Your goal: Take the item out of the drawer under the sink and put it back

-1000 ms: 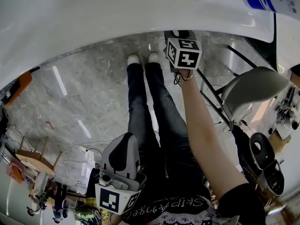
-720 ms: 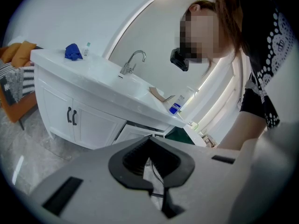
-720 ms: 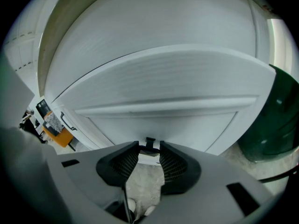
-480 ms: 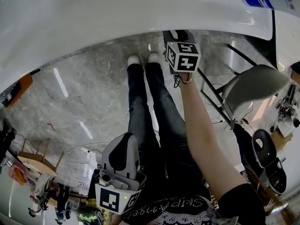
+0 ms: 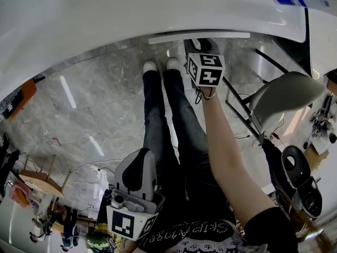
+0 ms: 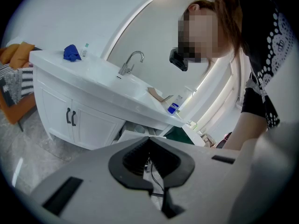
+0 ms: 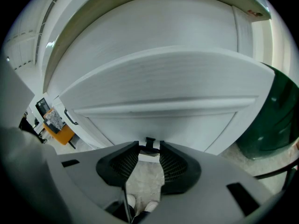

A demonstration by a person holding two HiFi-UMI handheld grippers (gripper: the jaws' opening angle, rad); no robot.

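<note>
The right claw (image 7: 149,148) is clenched on the small black drawer handle (image 7: 149,141) under the sink (image 5: 131,9) — best to pull straight back and level, so the drawer (image 5: 163,38) slides without racking. Only the drawer's top edge shows, so the item inside is hidden. The left claw (image 6: 148,141) is pressed together, empty, held low.

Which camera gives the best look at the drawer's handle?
The right gripper view: the black handle sits between the right gripper's jaws. The head view hides it under that gripper; the left gripper view shows only the drawer.
</note>
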